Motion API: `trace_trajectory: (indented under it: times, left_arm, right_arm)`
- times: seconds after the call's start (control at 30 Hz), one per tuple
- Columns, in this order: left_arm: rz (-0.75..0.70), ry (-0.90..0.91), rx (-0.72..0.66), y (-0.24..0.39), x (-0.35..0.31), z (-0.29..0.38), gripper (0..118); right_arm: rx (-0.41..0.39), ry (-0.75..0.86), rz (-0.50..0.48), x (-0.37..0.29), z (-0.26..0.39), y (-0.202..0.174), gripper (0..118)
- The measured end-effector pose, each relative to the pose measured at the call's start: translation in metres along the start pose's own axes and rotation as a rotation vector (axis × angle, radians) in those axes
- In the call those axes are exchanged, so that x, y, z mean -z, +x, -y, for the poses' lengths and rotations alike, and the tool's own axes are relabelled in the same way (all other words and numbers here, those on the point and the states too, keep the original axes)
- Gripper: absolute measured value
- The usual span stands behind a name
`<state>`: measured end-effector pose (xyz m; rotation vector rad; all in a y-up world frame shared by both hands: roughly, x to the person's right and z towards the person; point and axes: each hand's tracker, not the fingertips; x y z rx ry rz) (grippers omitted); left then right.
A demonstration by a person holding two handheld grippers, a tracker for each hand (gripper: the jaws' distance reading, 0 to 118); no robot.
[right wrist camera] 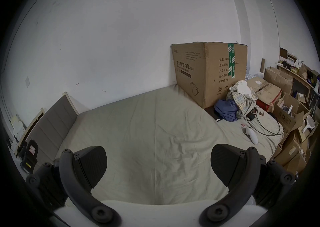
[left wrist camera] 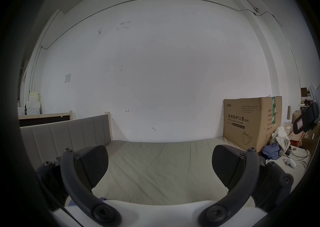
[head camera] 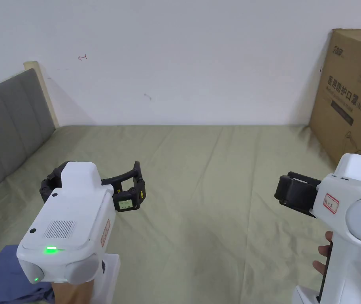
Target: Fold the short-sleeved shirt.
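Now both white hand-held grippers, left gripper (left wrist camera: 160, 165) and right gripper (right wrist camera: 159, 165), hover released, jaws spread, above the pale green bedsheet (head camera: 199, 166) at frame centre.

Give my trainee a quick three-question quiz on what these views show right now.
1. True or false: the left claw is shut on cloth.
2. What stands in the bed's far right corner: A cardboard box, B chair, C lamp?
3. Fill in: beside the box lies a pile of ____.

Key: 1 false, its jaws stand apart and empty; 2 A; 3 clothes.
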<state>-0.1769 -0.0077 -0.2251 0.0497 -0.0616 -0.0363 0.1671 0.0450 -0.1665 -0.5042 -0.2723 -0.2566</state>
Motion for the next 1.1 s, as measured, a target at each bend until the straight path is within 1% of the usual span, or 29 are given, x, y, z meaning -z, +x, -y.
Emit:
trace_trajectory:
  times: [0.13,0.2,0.27,0.3,0.37,0.47,0.63,1.1]
  left_arm:
    - [-0.002,-0.001,-0.005,-0.001,0.000,0.000,118]
    - [-0.002,0.000,-0.006,-0.001,0.000,0.000,118]
    - [0.000,0.003,-0.004,0.000,0.000,0.000,118]
    - [-0.002,0.004,-0.002,0.000,0.000,0.000,118]
    - [0.000,0.004,0.001,0.000,0.000,0.000,118]
    - [0.002,0.006,0.001,0.000,0.000,0.001,118]
    - [0.003,0.009,0.008,0.001,0.000,0.001,118]
    - [-0.001,0.013,0.013,0.000,-0.001,0.001,118]
  right_arm:
    - [-0.018,0.110,-0.040,-0.001,0.003,0.003,117]
    - [-0.052,0.183,-0.055,-0.003,0.006,0.003,117]
    - [-0.095,0.287,-0.081,-0.006,0.011,0.005,118]
    - [-0.103,0.340,-0.088,-0.008,0.015,0.005,118]
    - [-0.118,0.445,-0.074,-0.008,0.021,0.005,118]
    - [-0.115,0.532,-0.067,-0.009,0.029,0.007,118]
    - [-0.140,0.543,-0.062,-0.006,0.029,0.009,118]
    - [-0.164,0.532,-0.078,-0.006,0.031,0.011,118]
